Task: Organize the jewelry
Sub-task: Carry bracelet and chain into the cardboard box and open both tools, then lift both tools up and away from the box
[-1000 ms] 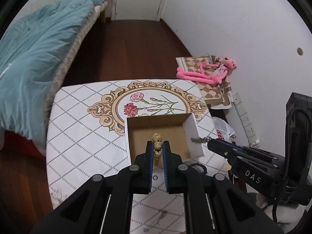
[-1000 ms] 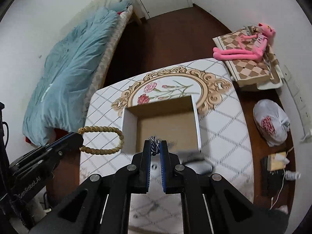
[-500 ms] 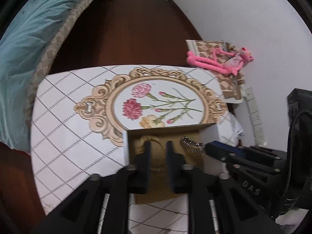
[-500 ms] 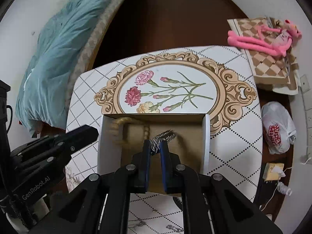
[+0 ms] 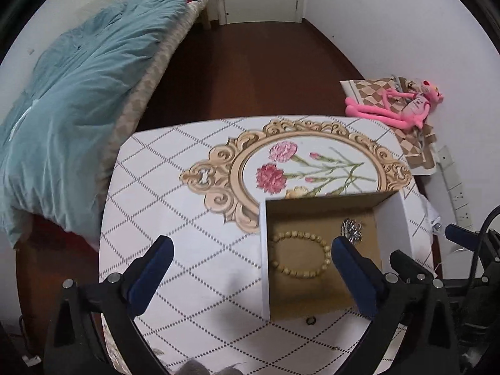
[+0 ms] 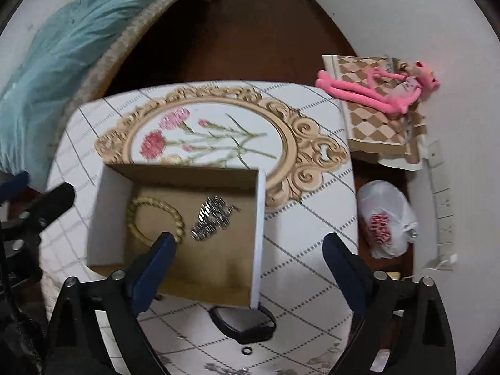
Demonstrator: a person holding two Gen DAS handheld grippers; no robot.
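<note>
Bead bracelet [image 5: 300, 254] and metal chain [image 6: 212, 217] lie apart in the box [image 6: 258, 218].
Left hand-held gripper [image 5: 250, 254] and right hand-held gripper [image 6: 247, 251] have just opened, both spread and empty.

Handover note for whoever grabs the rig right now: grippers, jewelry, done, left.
Left gripper: open, empty, jaws just opened.
Right gripper: open, empty, jaws just opened.
Cardboard box on the table: beaded bracelet and silver metal chain lie on its floor, apart.
Done: both pieces dropped in.
Left: small dark ring, dark band and some blurred small pieces at the near table edge, outside the box.
</note>
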